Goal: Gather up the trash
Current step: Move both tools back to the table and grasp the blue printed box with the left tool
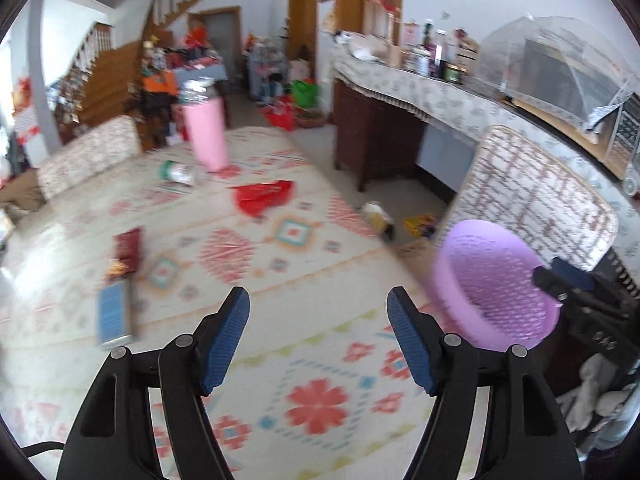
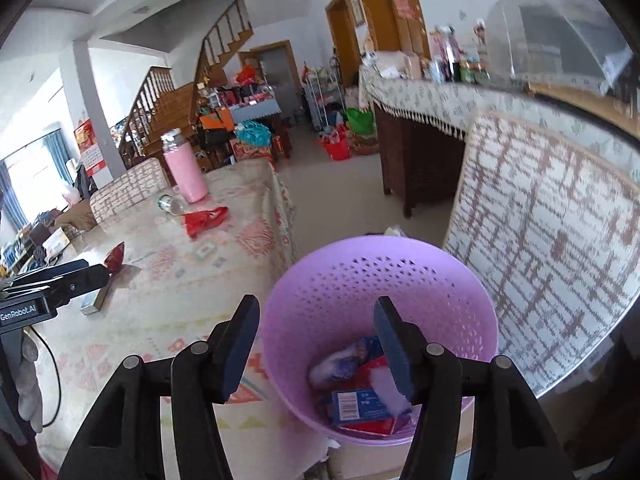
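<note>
A purple perforated trash basket stands beside the table, holding a blue box, red packaging and a white wrapper. My right gripper is open and empty above its rim. My left gripper is open and empty over the patterned tablecloth; the basket shows at its right. On the table lie a blue box, a dark red packet, a red plastic bag and a crumpled bottle.
A tall pink flask stands at the table's far end. Upholstered chairs stand at the far left and beside the basket. A covered sideboard lines the right wall. Litter lies on the floor.
</note>
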